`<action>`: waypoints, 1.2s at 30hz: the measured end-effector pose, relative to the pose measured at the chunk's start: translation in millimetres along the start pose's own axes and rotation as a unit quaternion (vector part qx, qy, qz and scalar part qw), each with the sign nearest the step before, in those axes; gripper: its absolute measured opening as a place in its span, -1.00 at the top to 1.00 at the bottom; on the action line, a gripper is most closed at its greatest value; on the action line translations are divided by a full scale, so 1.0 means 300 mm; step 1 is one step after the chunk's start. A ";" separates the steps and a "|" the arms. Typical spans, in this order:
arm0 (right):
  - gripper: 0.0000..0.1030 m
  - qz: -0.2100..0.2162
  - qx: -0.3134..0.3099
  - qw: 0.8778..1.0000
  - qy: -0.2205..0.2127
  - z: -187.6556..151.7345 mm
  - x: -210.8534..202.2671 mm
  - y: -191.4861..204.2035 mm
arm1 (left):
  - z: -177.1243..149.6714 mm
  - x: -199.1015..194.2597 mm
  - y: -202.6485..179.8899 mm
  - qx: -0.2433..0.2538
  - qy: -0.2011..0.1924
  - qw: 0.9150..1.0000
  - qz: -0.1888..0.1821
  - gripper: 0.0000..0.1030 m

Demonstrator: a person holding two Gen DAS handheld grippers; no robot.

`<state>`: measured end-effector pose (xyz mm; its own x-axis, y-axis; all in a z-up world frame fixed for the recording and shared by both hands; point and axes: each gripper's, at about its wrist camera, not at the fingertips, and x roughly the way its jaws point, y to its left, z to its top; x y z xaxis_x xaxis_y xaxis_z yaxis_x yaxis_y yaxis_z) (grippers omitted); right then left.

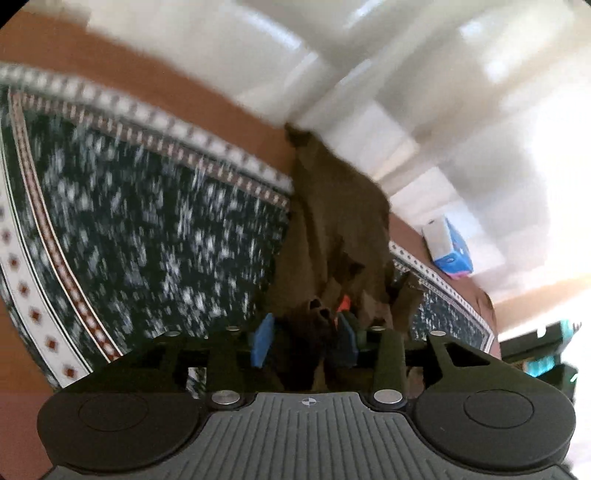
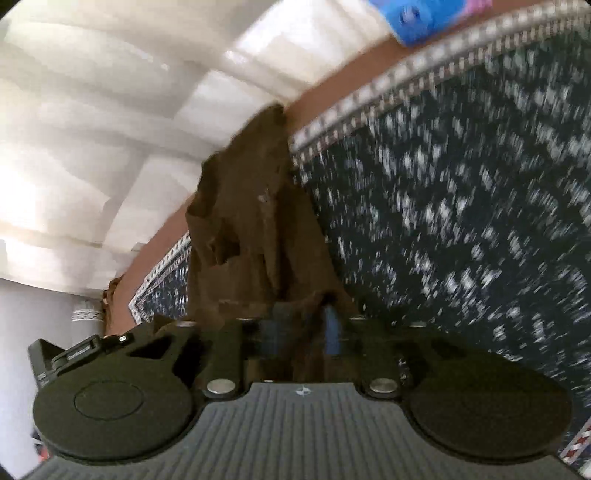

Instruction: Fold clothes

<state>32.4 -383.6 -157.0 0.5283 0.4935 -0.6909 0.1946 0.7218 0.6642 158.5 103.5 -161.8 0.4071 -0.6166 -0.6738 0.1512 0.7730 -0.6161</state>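
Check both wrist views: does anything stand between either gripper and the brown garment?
Nothing visible does. The brown garment already lies between the blue pads of the left gripper, and its cloth likewise reaches into the right gripper.

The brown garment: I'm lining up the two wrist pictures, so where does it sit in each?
Left wrist: the brown garment runs from the centre down to the left gripper, right of the dark patterned rug.
Right wrist: it stands centre-left above the right gripper, left of the rug.
Shared landmark: the blue box beyond the rug's border.
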 end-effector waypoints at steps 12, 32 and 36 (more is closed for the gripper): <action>-0.07 -0.109 -0.251 0.962 -0.004 -0.022 0.043 0.190 | -0.034 0.035 -0.135 0.192 0.002 0.981 0.023 -0.24; 0.92 -0.076 -0.181 0.981 0.004 0.052 0.096 0.065 | 0.064 0.183 0.001 0.133 0.037 0.990 0.026 0.91; 0.76 -0.123 -0.184 0.974 0.039 0.051 0.182 0.048 | 0.084 0.201 0.001 0.118 0.035 0.991 0.046 0.06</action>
<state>76.6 -353.6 -180.9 0.4368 0.3089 -0.8449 -0.0100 0.9408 0.3387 205.9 70.2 -192.4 0.3660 -0.5450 -0.7544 0.3259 0.8343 -0.4446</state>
